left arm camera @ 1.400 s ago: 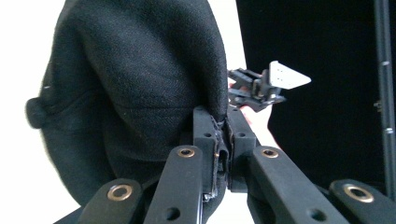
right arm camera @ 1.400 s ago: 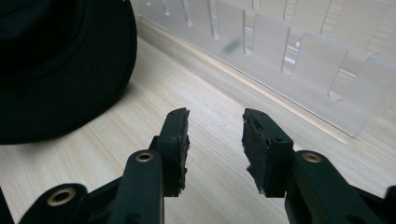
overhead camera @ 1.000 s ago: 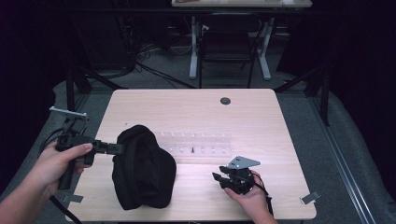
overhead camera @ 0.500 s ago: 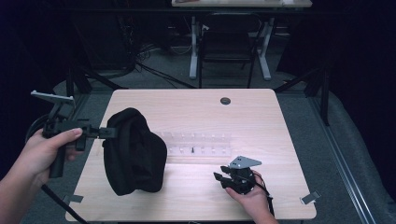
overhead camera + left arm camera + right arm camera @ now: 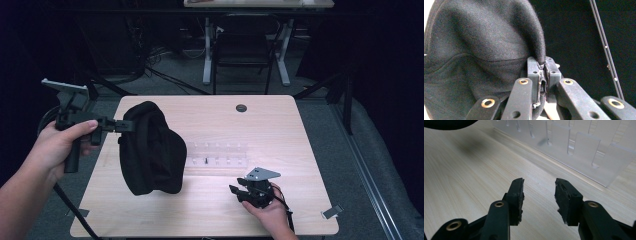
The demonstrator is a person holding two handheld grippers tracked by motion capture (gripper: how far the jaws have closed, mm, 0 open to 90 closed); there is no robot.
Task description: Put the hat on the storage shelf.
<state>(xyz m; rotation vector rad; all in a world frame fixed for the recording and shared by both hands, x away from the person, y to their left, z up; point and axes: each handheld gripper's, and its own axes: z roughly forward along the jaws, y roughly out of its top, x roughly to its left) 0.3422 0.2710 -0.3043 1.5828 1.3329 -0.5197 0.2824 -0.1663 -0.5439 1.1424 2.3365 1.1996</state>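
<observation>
High view: your left gripper (image 5: 121,126) is clamped on the black beanie's (image 5: 150,150) edge — lifted, bottom near the table (image 5: 300,130). Your right gripper (image 5: 243,191) waits apart, empty — everything after the pickup remains.

Hat (image 5: 151,150) hanging above table (image 5: 280,125) at left; rack (image 5: 217,155) right of it, mid-table.

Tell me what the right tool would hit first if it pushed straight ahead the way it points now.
Probably the clear plastic divider tray: the right tool, jaws open and empty, aims across bare table at its near wall, though depth is uncertain.
</observation>
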